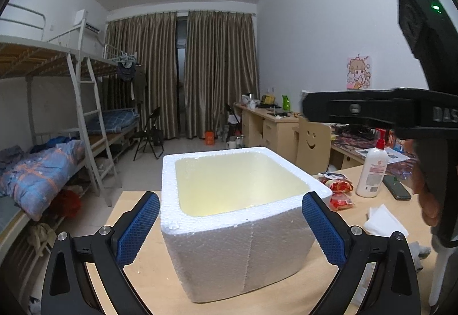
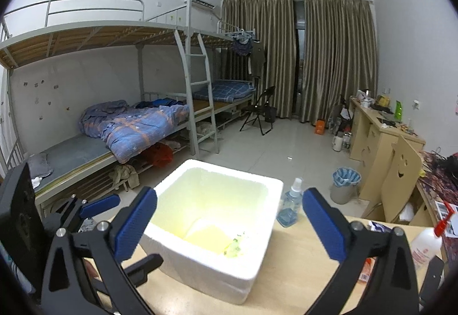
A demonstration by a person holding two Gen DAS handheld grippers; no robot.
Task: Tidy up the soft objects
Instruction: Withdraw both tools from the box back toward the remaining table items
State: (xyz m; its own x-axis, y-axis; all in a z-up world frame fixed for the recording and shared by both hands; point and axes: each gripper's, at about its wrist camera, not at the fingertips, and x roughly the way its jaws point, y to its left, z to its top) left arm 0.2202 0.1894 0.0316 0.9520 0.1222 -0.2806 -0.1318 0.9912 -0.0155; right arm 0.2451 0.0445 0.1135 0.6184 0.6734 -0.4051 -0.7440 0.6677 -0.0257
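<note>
A white foam box (image 1: 237, 240) stands on the wooden table, straight ahead of my left gripper (image 1: 230, 226), which is open and empty with a finger on each side of the box. In the right wrist view the same box (image 2: 217, 272) lies below my right gripper (image 2: 229, 226), which is open and empty above it. A small pale green thing (image 2: 235, 246) lies on the box floor. Red snack packets (image 1: 339, 187) and a white folded cloth (image 1: 383, 222) lie on the table to the right of the box. The right gripper's body (image 1: 423, 114) shows at the right of the left wrist view.
A white lotion pump bottle (image 1: 372, 171) and a black phone (image 1: 396, 187) stand right of the box. A blue spray bottle (image 2: 290, 204) stands behind the box. The left gripper's body (image 2: 57, 217) is at the left. Bunk beds, desks, a chair and a bin fill the room.
</note>
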